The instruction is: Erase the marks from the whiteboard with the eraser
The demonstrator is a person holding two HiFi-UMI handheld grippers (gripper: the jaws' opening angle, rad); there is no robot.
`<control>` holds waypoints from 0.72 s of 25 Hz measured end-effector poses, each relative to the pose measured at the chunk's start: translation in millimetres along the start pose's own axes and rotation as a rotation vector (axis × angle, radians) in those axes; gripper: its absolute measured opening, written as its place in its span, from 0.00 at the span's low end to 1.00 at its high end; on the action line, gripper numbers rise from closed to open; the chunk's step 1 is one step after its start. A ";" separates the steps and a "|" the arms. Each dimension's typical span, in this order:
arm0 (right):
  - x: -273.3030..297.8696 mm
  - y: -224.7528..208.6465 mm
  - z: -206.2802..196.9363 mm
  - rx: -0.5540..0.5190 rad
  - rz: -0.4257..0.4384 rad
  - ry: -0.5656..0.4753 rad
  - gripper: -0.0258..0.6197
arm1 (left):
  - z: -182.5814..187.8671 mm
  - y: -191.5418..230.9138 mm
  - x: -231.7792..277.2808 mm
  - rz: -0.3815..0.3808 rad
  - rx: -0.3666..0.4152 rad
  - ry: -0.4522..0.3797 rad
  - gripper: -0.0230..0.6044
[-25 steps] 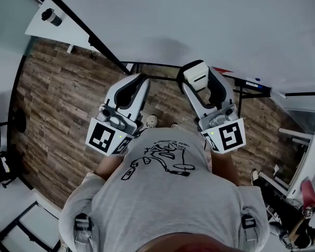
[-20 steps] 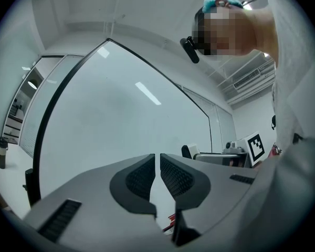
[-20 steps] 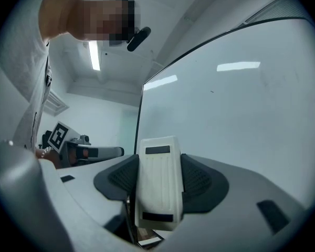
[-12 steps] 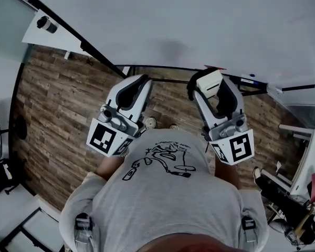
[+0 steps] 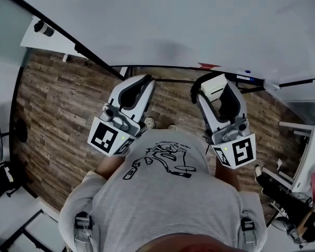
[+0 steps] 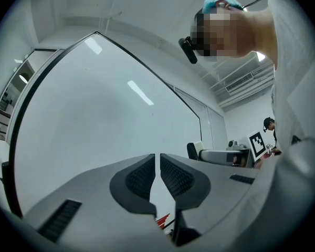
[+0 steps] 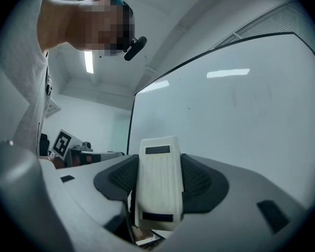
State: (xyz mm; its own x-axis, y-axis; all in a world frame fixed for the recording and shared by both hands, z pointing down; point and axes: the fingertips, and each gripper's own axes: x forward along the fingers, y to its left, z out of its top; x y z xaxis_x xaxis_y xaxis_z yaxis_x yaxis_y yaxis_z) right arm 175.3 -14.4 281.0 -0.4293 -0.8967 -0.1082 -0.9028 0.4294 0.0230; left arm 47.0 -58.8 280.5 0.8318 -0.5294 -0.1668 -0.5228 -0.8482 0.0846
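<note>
The whiteboard (image 5: pixel 173 20) fills the top of the head view and stands close in front of both grippers. In the right gripper view its surface (image 7: pixel 241 104) shows only a few faint specks. My right gripper (image 5: pixel 213 88) is shut on the white eraser (image 5: pixel 216 84), which sits lengthwise between the jaws (image 7: pixel 158 185) just short of the board's lower edge. My left gripper (image 5: pixel 138 84) hangs beside it, lower left of the board. Its jaws (image 6: pixel 157 159) stand almost together with nothing between them.
A red item (image 5: pixel 208 65) and a marker (image 5: pixel 247 76) lie on the board's ledge to the right. The black stand frame (image 5: pixel 163 80) crosses the wooden floor (image 5: pixel 58 98) below. A white desk (image 5: pixel 47 33) is at the far left, furniture (image 5: pixel 294 193) at the lower right.
My right gripper has carried the eraser to the right and slightly down along the board's lower edge. The left gripper has hardly moved.
</note>
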 end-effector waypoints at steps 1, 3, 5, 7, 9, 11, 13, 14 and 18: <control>-1.7 -1.3 0.3 0.001 -0.002 -0.001 0.44 | 0.0 -1.8 0.9 -0.002 0.000 0.000 0.11; -4.2 -2.8 1.0 0.002 -0.006 -0.002 0.44 | 0.2 -4.5 1.8 -0.005 -0.001 0.000 0.11; -5.3 -3.3 1.3 0.007 -0.008 -0.004 0.44 | 0.0 -5.7 2.0 -0.007 0.000 0.002 0.11; -5.1 -3.9 0.8 0.010 -0.009 -0.005 0.44 | -0.8 -5.3 2.4 -0.007 0.000 0.003 0.11; -5.4 -4.5 0.4 0.012 -0.010 -0.006 0.44 | -2.1 -5.3 2.4 -0.007 -0.002 0.007 0.11; -7.7 -4.4 1.5 0.013 -0.012 -0.008 0.44 | -3.4 -7.4 0.9 -0.007 -0.005 0.018 0.11; -9.7 -3.0 3.4 0.015 -0.012 -0.011 0.44 | -1.5 -9.0 -1.0 -0.006 -0.003 0.014 0.11; -9.9 -1.9 4.2 0.016 -0.012 -0.011 0.44 | 0.0 -9.0 -2.0 -0.006 -0.001 0.010 0.11; -6.7 0.9 5.0 0.014 -0.008 -0.008 0.44 | 1.9 -7.2 -4.6 -0.010 0.002 0.009 0.11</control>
State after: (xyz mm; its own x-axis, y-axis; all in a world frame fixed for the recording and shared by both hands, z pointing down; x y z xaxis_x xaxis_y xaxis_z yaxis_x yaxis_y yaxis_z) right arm 177.5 -7.5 276.8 -0.4217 -0.8993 -0.1161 -0.9058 0.4237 0.0086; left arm 46.6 -50.2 278.8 0.8387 -0.5211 -0.1583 -0.5150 -0.8534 0.0811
